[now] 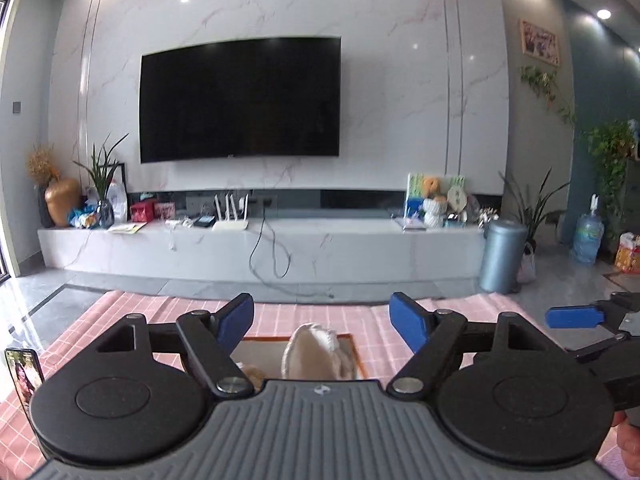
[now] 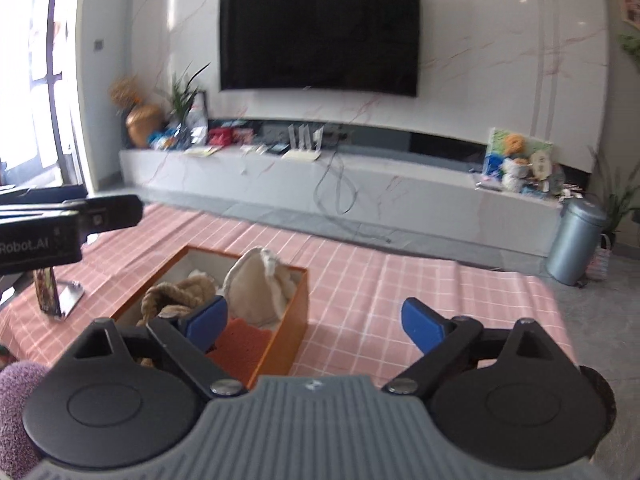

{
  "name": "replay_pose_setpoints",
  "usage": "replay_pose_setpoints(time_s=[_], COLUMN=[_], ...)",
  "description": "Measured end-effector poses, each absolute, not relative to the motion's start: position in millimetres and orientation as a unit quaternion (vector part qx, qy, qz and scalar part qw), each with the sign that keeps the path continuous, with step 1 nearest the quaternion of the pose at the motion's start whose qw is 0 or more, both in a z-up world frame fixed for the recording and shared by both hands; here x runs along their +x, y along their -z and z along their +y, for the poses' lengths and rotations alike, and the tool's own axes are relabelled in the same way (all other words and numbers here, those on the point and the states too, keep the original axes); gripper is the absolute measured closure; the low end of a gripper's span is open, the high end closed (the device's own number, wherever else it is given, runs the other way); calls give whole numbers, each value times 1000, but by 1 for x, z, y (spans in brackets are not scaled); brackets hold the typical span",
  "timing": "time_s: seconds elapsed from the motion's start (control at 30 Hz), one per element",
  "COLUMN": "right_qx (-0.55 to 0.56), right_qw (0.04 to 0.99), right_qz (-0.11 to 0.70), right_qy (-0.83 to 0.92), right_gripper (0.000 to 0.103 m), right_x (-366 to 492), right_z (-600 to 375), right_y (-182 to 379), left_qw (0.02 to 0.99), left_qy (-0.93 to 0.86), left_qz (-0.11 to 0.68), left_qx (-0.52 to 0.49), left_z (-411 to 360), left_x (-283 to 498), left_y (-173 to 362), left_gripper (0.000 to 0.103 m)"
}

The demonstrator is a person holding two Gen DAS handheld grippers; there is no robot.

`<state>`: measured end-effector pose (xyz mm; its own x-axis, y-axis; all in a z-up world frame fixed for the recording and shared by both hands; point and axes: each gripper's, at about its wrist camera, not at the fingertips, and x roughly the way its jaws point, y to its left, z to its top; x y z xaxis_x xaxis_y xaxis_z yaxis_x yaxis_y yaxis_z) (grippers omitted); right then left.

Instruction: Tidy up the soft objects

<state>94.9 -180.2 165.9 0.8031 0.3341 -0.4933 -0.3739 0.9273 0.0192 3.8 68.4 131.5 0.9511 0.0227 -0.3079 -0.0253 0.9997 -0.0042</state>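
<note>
An orange box (image 2: 296, 304) stands on the pink checked tablecloth (image 2: 400, 280). In it lie a cream soft piece (image 2: 256, 284), a brown plush (image 2: 176, 292) and an orange sponge (image 2: 240, 340). The cream piece also shows in the left wrist view (image 1: 316, 354), just below my left gripper (image 1: 322, 320), which is open and empty above the box. My right gripper (image 2: 316, 320) is open and empty at the box's right near corner. The right gripper's blue fingers (image 1: 576, 317) show in the left wrist view. A purple fuzzy object (image 2: 18, 412) sits at the lower left.
A phone on a stand (image 2: 50, 292) is left of the box, and also shows in the left wrist view (image 1: 24, 374). Beyond the table are a TV (image 1: 240, 100), a long white cabinet (image 1: 260, 248) with clutter, and a blue-grey bin (image 1: 502, 256).
</note>
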Motion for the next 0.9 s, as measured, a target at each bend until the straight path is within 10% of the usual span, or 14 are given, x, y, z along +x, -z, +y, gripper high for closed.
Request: replay_pose_setpoints(time_s=[0.9], right_qx=[-31], right_qw=[963], right_qz=[262], right_qy=[-52], right_gripper=[4], right_x=[12], right_z=[-239], right_y=[-73], left_qw=[956], left_qy=[-27], left_qz=[292], left_qx=[0], left_z=[11], left_x=[-21], left_y=[-11], left_gripper=[0])
